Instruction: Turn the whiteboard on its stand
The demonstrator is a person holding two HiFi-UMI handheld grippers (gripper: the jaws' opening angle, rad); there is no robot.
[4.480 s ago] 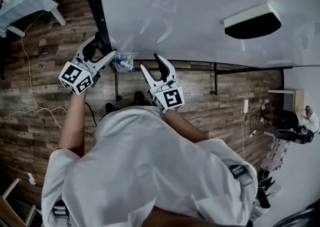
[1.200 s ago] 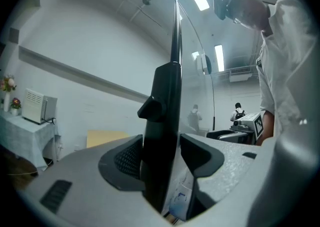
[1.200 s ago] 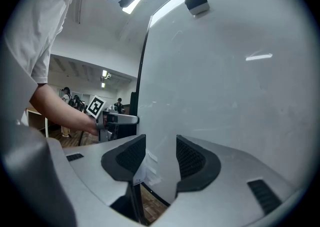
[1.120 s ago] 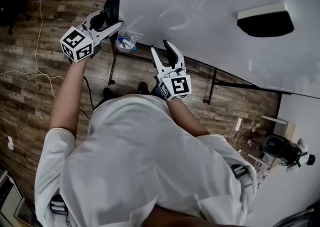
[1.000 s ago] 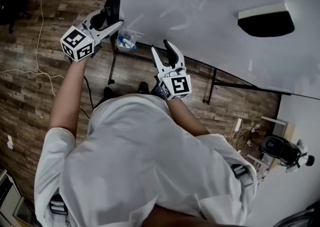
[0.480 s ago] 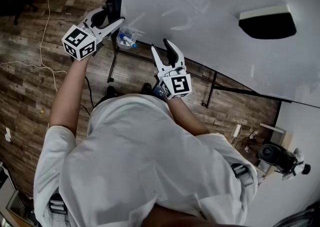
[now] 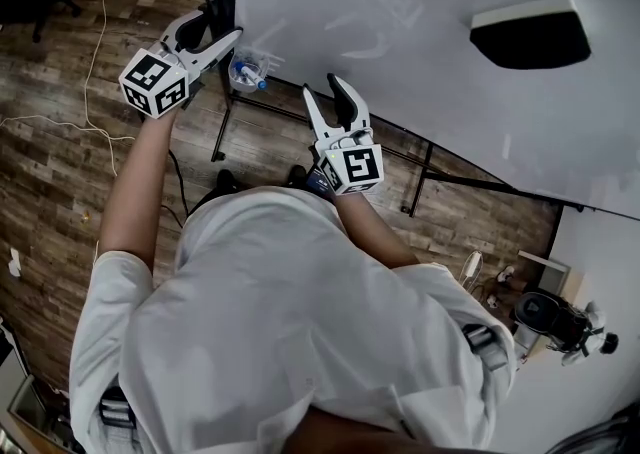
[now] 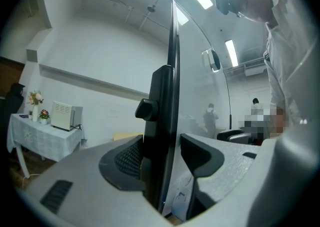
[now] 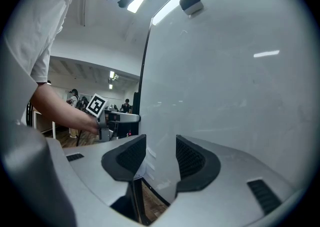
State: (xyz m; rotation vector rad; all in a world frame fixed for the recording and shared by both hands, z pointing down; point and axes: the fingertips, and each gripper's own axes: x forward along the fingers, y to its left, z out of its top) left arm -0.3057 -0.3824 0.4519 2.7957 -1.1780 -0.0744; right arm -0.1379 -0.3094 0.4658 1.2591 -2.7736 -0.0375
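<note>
The whiteboard [image 7: 400, 42] fills the upper right of the head view, its lower edge slanting down to the right. My left gripper [image 7: 215, 27] is shut on the board's black left frame [image 8: 167, 96], which runs up between both pads; a black knob [image 8: 145, 109] sticks out beside it. My right gripper [image 7: 325, 94] straddles the lower edge, one finger over the white face and one beneath it, shut on that edge. In the right gripper view the board's face [image 9: 225, 81] stretches away past the pads [image 9: 192, 158], with the left gripper's marker cube [image 9: 96, 105] at the far edge.
A black eraser block [image 7: 530, 37] sticks to the board's face. A clear cup of markers [image 7: 247, 72] hangs under the left corner. The stand's black bars [image 7: 420, 177] cross the wooden floor below. A white cable [image 7: 90, 52] trails left; gear [image 7: 545, 312] lies lower right.
Over several seconds the board's lower edge has gone from level to slanting, and the left gripper has climbed the picture with the frame. In the last second both grips look unchanged.
</note>
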